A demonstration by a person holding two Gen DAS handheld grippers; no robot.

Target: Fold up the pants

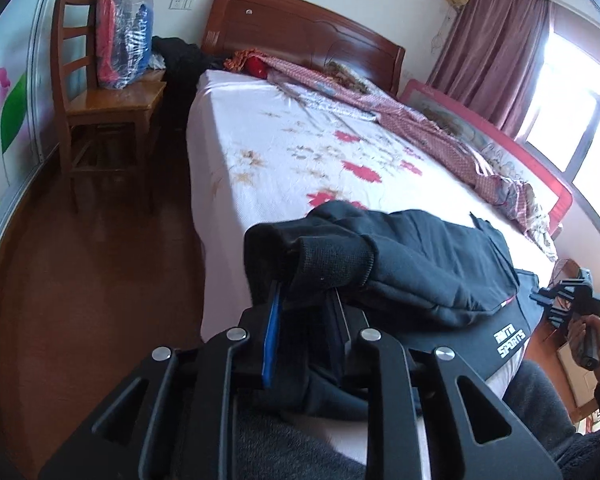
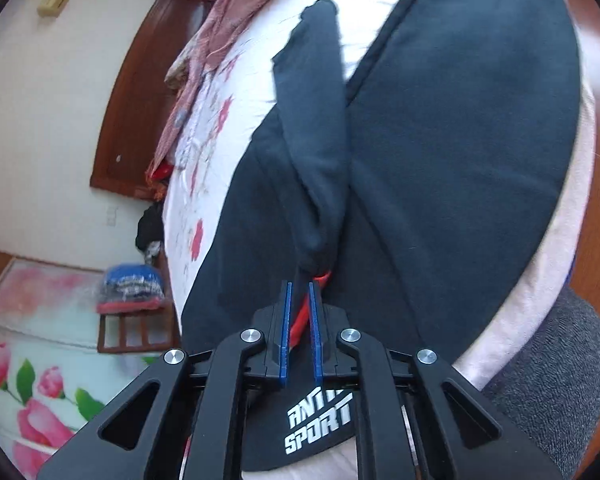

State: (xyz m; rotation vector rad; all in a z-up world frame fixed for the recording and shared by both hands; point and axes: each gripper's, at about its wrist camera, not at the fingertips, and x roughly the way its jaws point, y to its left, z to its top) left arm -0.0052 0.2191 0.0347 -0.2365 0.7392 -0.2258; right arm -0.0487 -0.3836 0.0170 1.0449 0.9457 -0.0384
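The black sports pants point(image 1: 432, 264) lie on the bed point(image 1: 284, 160), long axis running toward two o'clock from the left tool point(image 1: 304, 300), clamped on the ribbed cuffs, while the right tool point(image 2: 300, 292) pinches the red-corded waistband.

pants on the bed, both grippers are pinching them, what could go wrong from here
1. The left gripper grips only the ribbed cuff of the black pants; it may slip free.
2. The right gripper pinches a thin bunch with red cord; the cord could pull out.
3. The pants lie near the mattress edge and could slide off.
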